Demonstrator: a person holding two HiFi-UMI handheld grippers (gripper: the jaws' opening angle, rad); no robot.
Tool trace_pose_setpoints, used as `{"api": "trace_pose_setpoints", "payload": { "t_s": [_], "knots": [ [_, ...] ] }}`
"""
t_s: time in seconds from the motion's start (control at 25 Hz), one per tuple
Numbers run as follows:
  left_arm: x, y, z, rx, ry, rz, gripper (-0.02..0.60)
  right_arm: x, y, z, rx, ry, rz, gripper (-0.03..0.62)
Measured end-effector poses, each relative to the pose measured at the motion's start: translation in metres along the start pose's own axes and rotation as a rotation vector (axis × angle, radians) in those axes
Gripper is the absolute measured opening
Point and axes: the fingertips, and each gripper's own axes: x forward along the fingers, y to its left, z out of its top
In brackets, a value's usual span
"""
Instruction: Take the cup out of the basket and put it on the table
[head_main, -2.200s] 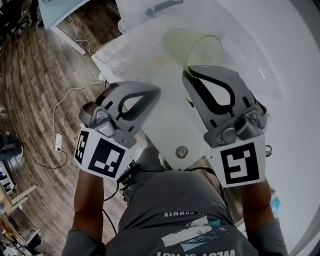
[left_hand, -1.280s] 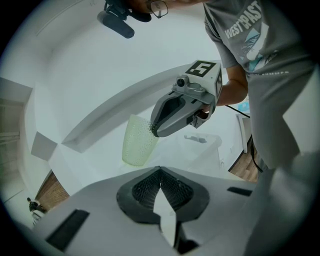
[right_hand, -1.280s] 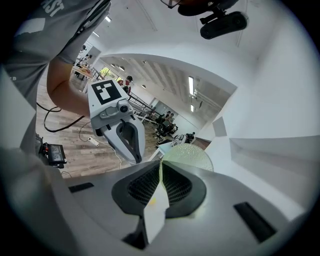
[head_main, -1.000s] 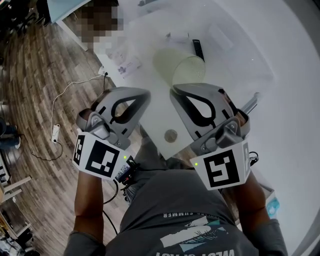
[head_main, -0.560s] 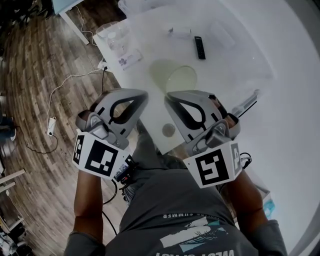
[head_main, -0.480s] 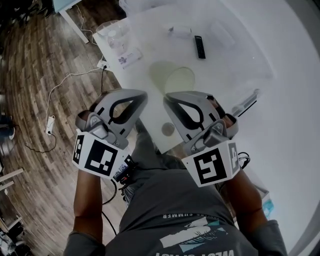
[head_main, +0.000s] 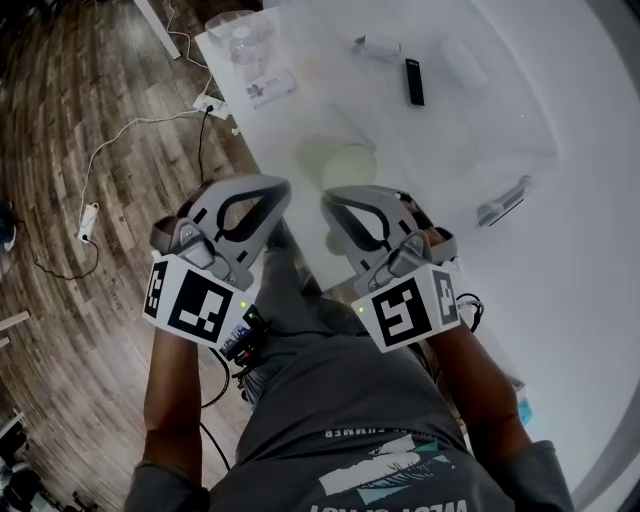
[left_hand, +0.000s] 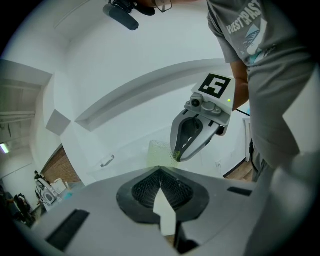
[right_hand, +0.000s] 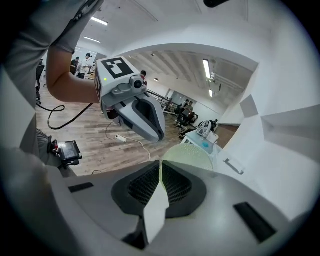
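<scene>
Grips the rim of the pale green, dimpled translucent plastic cup (head_main: 343, 166) in the right gripper (right_hand: 160, 163), jaws clenched thin on its wall, just inside the near edge of the smooth white table (head_main: 560, 260). Cannot tell whether its base touches the tabletop. Holds the left gripper (left_hand: 160, 169) clenched on nothing, close beside the right one at that same edge.

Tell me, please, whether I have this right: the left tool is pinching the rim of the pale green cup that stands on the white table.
Not quite. It is the right tool, not the left, that is pinching the rim of the pale green cup that stands on the white table; the left gripper view shows this. The left tool is shut on nothing.
</scene>
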Motion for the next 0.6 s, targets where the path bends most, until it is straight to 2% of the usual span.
{"api": "trace_pose_setpoints", "payload": {
  "t_s": [0.6],
  "knots": [
    [-0.026,-0.021,-0.047,-0.102,0.049,0.031,0.011,0.051,0.060,-0.059,0.037,0.120,0.146,0.031]
  ]
}}
